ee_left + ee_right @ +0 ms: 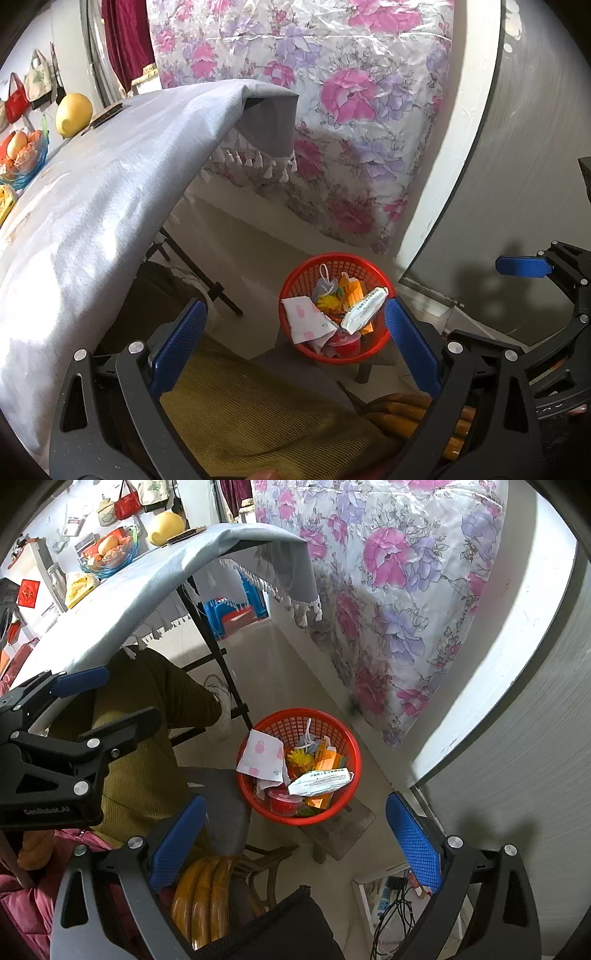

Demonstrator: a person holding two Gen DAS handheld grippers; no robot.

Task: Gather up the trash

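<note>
Your left gripper (295,347) and right gripper (295,845) both gape wide, holding nothing. One red basket (352,760) sits on a low stool (354,821), just beside the chair. Light, flimsy mesh; grab the rim. Inside: one white wrapper (319,781), one floral paper (262,757), one red cup (283,802), several orange scraps.

Red plastic mesh basket (364,341) (351,775), round, upright on a low stool on the floor. Filled with trash: white tissue printed with pink shapes (306,319) (260,757) draped over the near-left rim; long white wrapper with printed text (364,306) (319,777) lying across the top; orange carton (327,762) beneath; yellow flower-like piece (299,758); small red cup (347,345) (283,802) low at the front.
</note>
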